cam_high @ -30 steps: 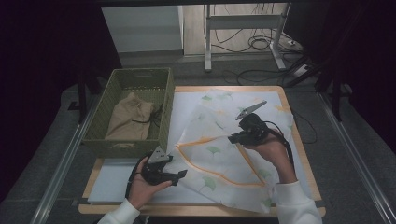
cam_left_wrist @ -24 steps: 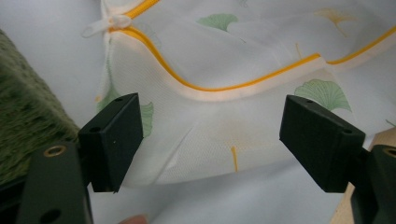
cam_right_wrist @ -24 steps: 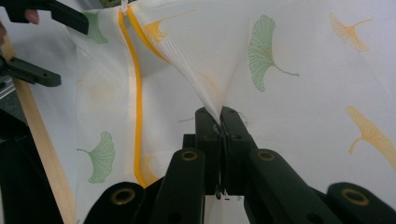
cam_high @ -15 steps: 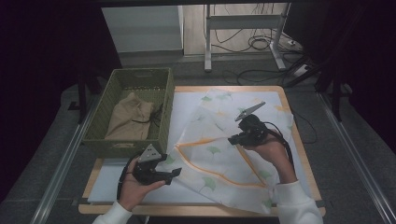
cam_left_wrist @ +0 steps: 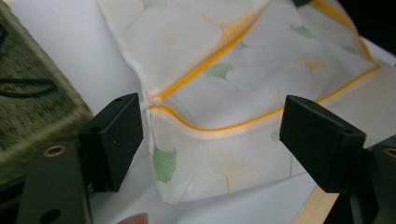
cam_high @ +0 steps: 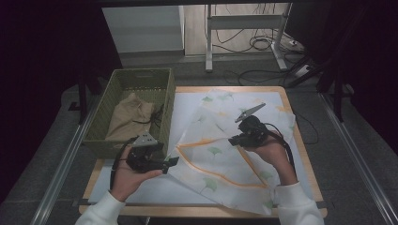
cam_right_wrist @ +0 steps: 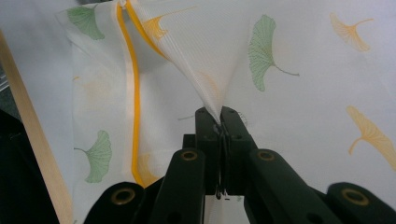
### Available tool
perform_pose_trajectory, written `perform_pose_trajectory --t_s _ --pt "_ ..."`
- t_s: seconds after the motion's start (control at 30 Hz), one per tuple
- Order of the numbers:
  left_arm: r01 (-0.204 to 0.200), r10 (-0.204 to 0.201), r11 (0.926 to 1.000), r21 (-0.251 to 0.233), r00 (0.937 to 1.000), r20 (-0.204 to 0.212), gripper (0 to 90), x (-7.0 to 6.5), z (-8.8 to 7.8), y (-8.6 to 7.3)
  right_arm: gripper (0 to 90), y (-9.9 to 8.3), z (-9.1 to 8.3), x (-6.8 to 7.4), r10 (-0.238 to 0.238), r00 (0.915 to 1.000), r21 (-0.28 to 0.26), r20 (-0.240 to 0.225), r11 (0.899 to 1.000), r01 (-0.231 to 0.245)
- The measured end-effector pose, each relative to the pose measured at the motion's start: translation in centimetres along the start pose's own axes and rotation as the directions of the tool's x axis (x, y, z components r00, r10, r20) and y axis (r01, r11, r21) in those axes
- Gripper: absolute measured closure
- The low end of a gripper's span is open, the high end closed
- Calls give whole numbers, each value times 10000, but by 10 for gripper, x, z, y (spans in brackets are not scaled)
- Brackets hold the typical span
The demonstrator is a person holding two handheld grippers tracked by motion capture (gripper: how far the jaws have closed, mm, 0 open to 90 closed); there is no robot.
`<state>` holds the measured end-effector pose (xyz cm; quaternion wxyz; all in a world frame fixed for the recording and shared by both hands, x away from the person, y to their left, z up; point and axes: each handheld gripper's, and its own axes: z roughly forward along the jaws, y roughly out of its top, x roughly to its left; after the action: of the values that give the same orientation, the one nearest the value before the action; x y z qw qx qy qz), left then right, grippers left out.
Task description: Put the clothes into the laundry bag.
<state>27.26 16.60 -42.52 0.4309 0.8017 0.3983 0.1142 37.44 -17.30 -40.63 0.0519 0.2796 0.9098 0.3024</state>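
1. Cloth (cam_high: 220, 154), white with ginkgo-leaf print and an orange border, lies partly folded on the table (cam_high: 300, 154), right of the green basket (cam_high: 166, 101).
2. Left gripper (cam_high: 171, 162), at the near left: jaws stand wide apart, empty, with the cloth's folded corner lying past them.
3. Right gripper (cam_high: 233, 140), farther in: jaws closed, pinching a raised peak of the cloth.
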Motion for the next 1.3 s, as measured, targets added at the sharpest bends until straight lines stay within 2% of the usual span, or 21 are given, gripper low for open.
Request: perform_pose_trajectory --t_s 0.27,0.33,0.4,0.53,0.67,0.83,1.07,1.3 --pt "-17 2 9995 -316 9989 -464 206 14 -20 22 863 0 1 -2 38 10000 33 -51 10000 -38" --pt "-57 35 9995 -326 9979 -654 214 17 -24 27 863 -1 1 -2 64 9999 11 -77 10000 -64" --pt "-263 230 9989 -383 9962 -845 242 19 -28 33 863 -2 0 -3 95 9999 -17 -104 10000 -95" --pt "-298 238 9976 -620 9951 -955 237 25 -34 42 863 -3 -1 -4 160 9998 -66 -135 9998 -160" --pt "-297 247 9986 -445 9937 -1098 230 34 -30 47 863 -4 -2 -4 185 9997 -96 -133 9998 -186" --pt "-48 -17 9983 -583 9937 -1122 224 47 -27 53 863 -3 0 -3 131 9998 -37 -135 9999 -132" --pt "64 -146 9985 -546 9884 -1511 205 66 -23 66 863 -4 -1 -4 196 9998 -65 -91 9998 -196" --pt "573 -647 9972 -481 9833 -1699 190 92 -14 75 863 -4 -2 -4 158 9998 -72 -91 9998 -159"
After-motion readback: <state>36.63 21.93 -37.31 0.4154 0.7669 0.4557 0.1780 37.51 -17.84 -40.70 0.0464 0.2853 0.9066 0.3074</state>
